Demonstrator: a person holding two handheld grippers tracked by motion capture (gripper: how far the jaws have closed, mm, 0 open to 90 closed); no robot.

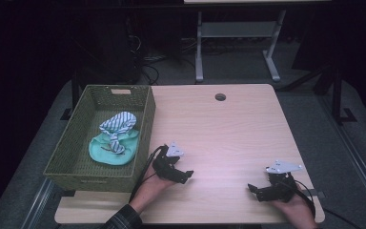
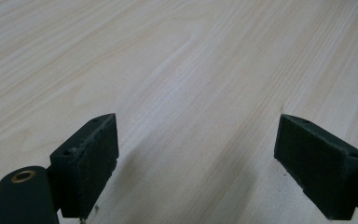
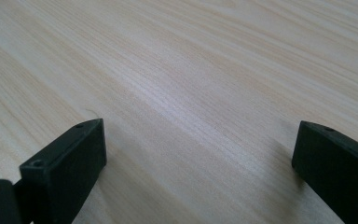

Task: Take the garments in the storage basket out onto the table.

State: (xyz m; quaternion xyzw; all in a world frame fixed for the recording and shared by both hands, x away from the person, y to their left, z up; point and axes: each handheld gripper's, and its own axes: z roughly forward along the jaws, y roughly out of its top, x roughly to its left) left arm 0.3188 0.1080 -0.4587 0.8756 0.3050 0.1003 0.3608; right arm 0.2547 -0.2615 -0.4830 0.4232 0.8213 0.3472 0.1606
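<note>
Cloths (image 1: 113, 139) sit in the green basket (image 1: 76, 138), up and to the left of our left tool (image 1: 188, 175), well apart from it. We count two: a striped one lying on top of a mint-green one, touching. The basket overhangs the bench's (image 1: 228, 129) left edge.

Our left tool rests low over the bench near the front edge, just right of the basket's near corner, jaws pointing toward the right tool (image 1: 251, 189). In the left gripper view its jaws are spread wide, nothing between them, just bare wood grain.

Our right tool is well apart, near the front right corner, jaws pointing back toward the left tool. In the right gripper view its jaws are also wide, nothing gripped, bare wood below.

A round cable hole (image 1: 220, 97) sits at the bench's far edge, well beyond both tools.
</note>
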